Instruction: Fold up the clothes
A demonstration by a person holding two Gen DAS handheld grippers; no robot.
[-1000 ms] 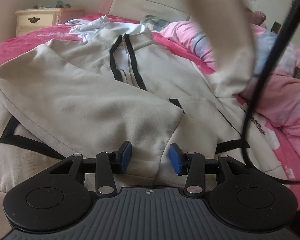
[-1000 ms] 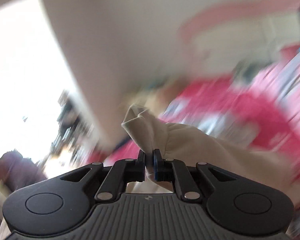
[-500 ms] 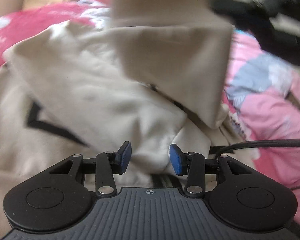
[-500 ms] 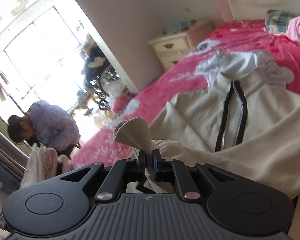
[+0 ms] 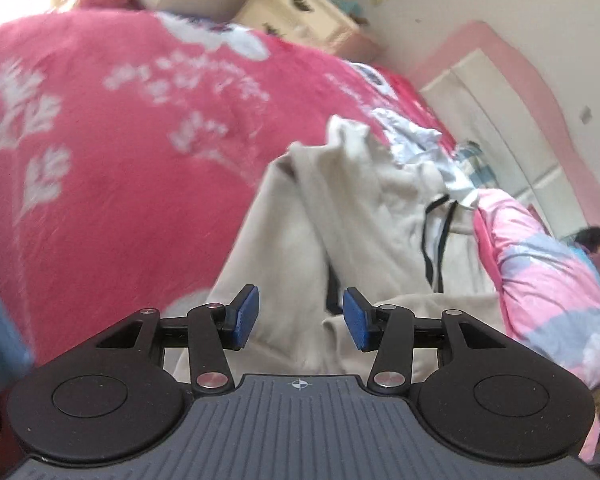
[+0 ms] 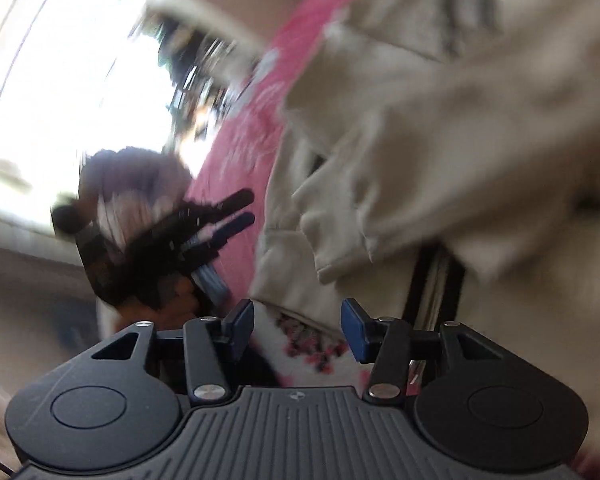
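A beige zip-up hoodie (image 5: 364, 220) with black trim lies on the red floral bedspread (image 5: 120, 140); a sleeve lies folded across its body. My left gripper (image 5: 300, 318) is open just above the hoodie's near hem, nothing between its blue pads (image 5: 246, 316). In the right wrist view the same hoodie (image 6: 440, 140) fills the right side, with the folded sleeve's cuff (image 6: 332, 232) near the middle. My right gripper (image 6: 298, 326) is open and empty, close over the hem. The left gripper (image 6: 228, 220) shows blurred at the left, held in a hand (image 6: 140, 240).
A pink and grey quilt (image 5: 548, 292) is bunched on the right of the bed. A cream nightstand (image 5: 300, 12) stands by the wall. White crumpled cloth (image 5: 416, 140) lies beyond the hood. A bright window (image 6: 68, 88) is behind; both views are motion-blurred.
My right gripper has let go of the beige sleeve and opened; the sleeve now lies folded across the hoodie. The left gripper swung left and tilted, staying open.
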